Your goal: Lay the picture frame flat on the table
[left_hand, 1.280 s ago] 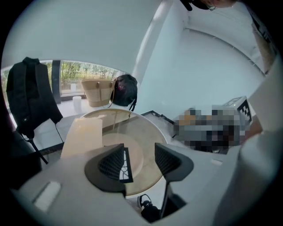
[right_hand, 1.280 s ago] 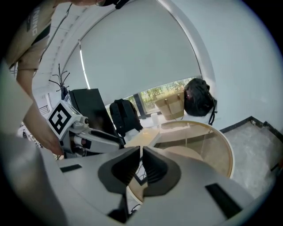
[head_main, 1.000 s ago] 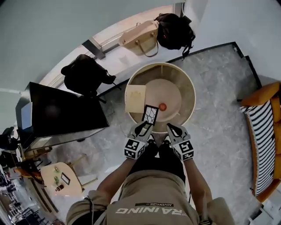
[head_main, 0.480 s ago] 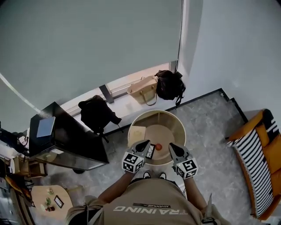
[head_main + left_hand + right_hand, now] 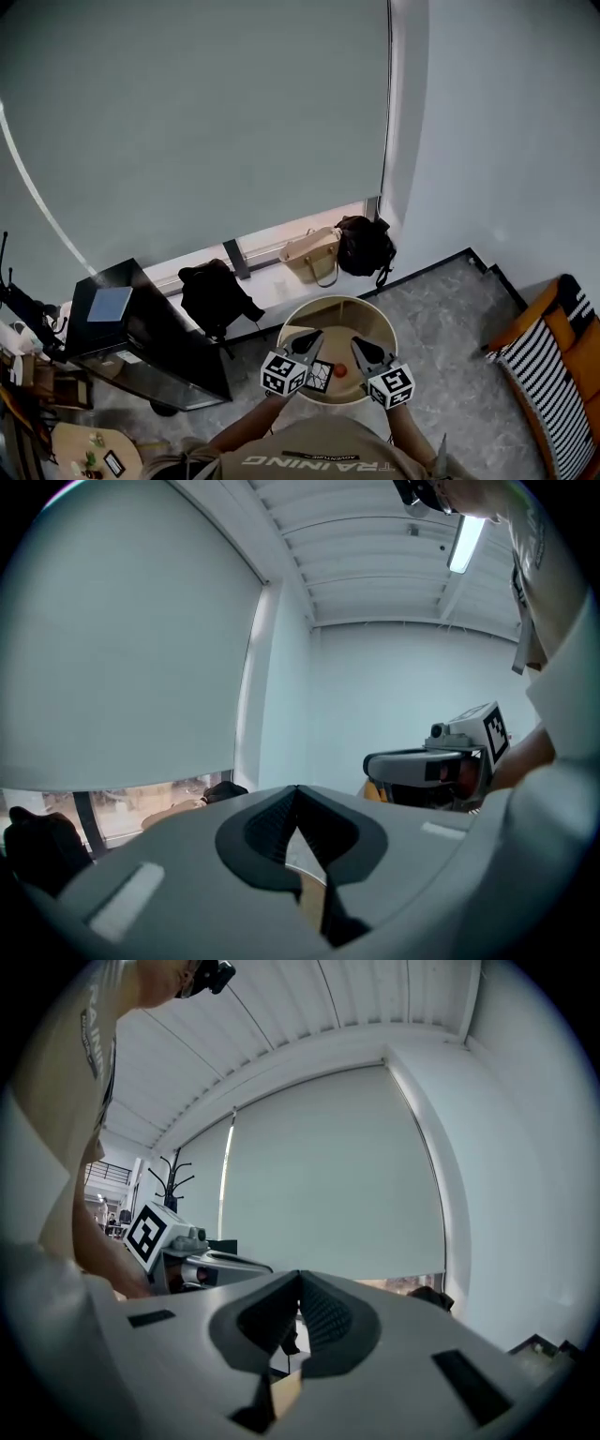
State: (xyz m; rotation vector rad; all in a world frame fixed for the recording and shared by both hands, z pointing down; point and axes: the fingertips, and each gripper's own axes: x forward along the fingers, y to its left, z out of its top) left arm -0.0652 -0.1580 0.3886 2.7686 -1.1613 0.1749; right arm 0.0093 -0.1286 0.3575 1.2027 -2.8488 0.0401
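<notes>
Both closed and empty: left tool (image 5: pixel 312 338) and right tool (image 5: pixel 355 345) over round bench (image 5: pixel 377 317). The picture frame (image 5: pixel 320 376) lies between them, near front rim.

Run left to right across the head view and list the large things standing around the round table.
black cabinet → black bag → tan handbag → black backpack → striped orange sofa
</notes>
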